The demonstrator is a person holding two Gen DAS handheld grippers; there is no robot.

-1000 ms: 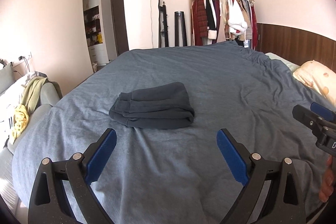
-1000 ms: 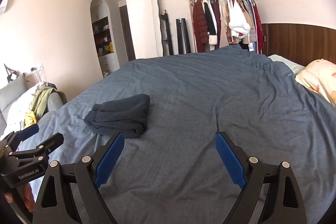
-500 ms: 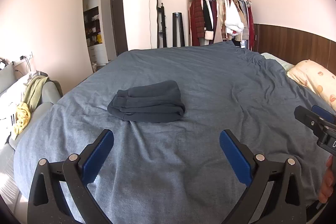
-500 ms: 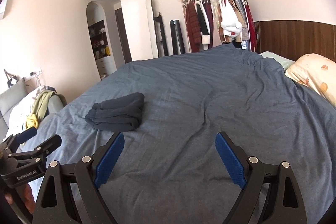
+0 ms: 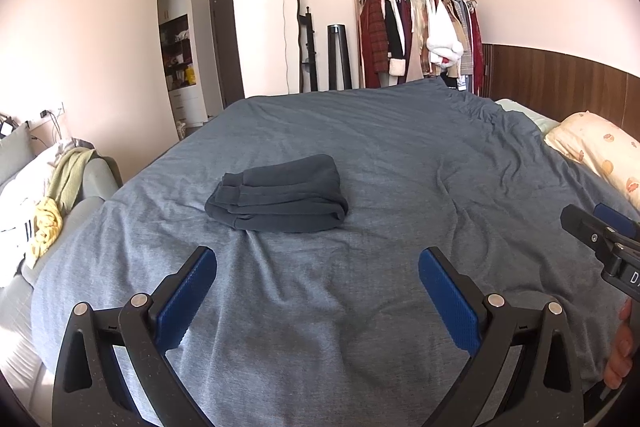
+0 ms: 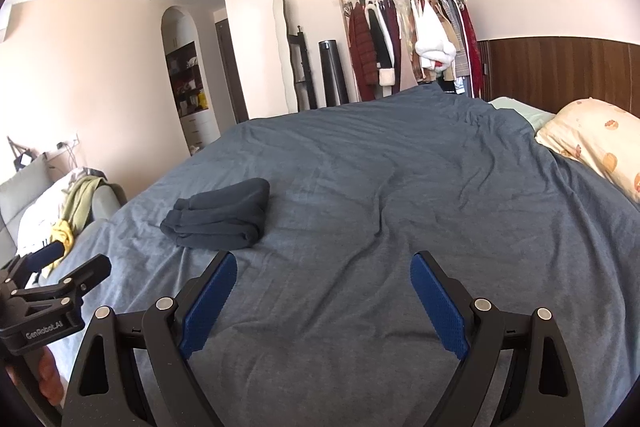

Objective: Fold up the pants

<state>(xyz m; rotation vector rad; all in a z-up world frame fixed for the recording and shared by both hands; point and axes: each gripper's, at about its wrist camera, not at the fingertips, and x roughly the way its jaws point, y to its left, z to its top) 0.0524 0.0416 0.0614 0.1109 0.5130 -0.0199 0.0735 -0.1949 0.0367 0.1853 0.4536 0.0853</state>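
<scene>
On the grey-blue bedspread [image 5: 400, 155], left of the bed's middle, the dark pants [image 5: 280, 197] lie as a compact stacked bundle, with several layers showing along the near edge and the rounded fold to the right. From the right wrist view the same bundle [image 6: 220, 221] sits well to the left of that tool and beyond its fingers. Judged by how it lies, the folding looks finished or very nearly so: no leg or waistband trails loose, and the layers line up fairly evenly. At most a small squaring of the left end, where the edges step out a little, might remain.

The left tool [image 5: 318, 291] hangs above bare bedspread short of the pants, its blue-padded fingers spread wide with nothing between them. The right tool [image 6: 324, 291] is likewise spread wide and holds nothing, over the bedspread nearer the middle of the bed. Neither touches the pants.

As for things that hold other things, there is no basket or box near the work. A clothes rack [image 5: 416, 31] by the far wall carries hanging coats and garments. An arched shelf niche [image 5: 178, 55] holds assorted items too small to name. A sofa [image 5: 44, 187] at the left has a yellow-green cloth draped on it. A patterned pillow [image 5: 596, 151] rests at the head of the bed, to the right.
</scene>
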